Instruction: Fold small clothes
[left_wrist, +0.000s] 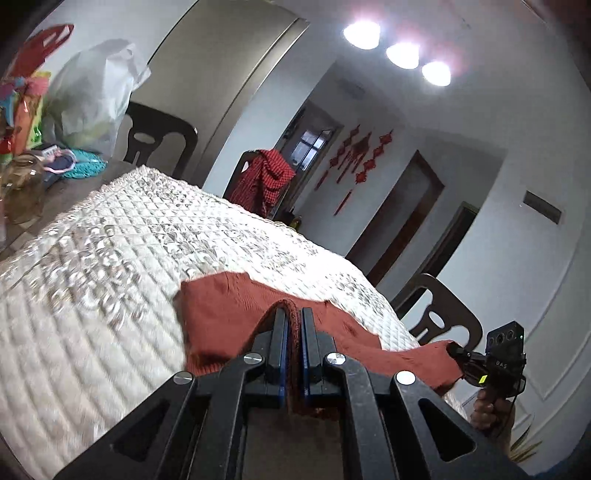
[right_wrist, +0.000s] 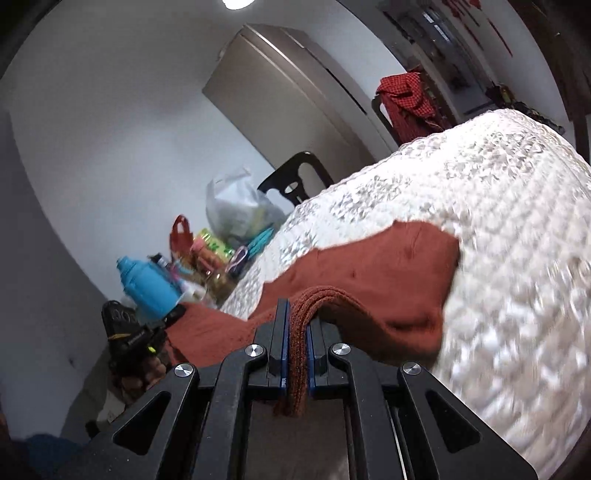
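Note:
A rust-red knitted garment (left_wrist: 229, 314) lies partly on the white quilted cover (left_wrist: 110, 258), its near part lifted off the edge. My left gripper (left_wrist: 293, 314) is shut on a fold of its edge. My right gripper (right_wrist: 298, 306) is shut on another thick fold of the same garment (right_wrist: 369, 273). Each gripper shows in the other's view, the right one (left_wrist: 456, 349) at the far right, the left one (right_wrist: 177, 314) at the lower left, both pinching the cloth, which stretches between them.
Dark chairs stand around the table (left_wrist: 159, 140) (left_wrist: 439, 314); one holds a red checked cloth (left_wrist: 269, 177). At the far end are a white plastic bag (left_wrist: 92, 99), a glass jar (left_wrist: 22, 184), a blue bottle (right_wrist: 147, 284) and colourful clutter (right_wrist: 207, 247).

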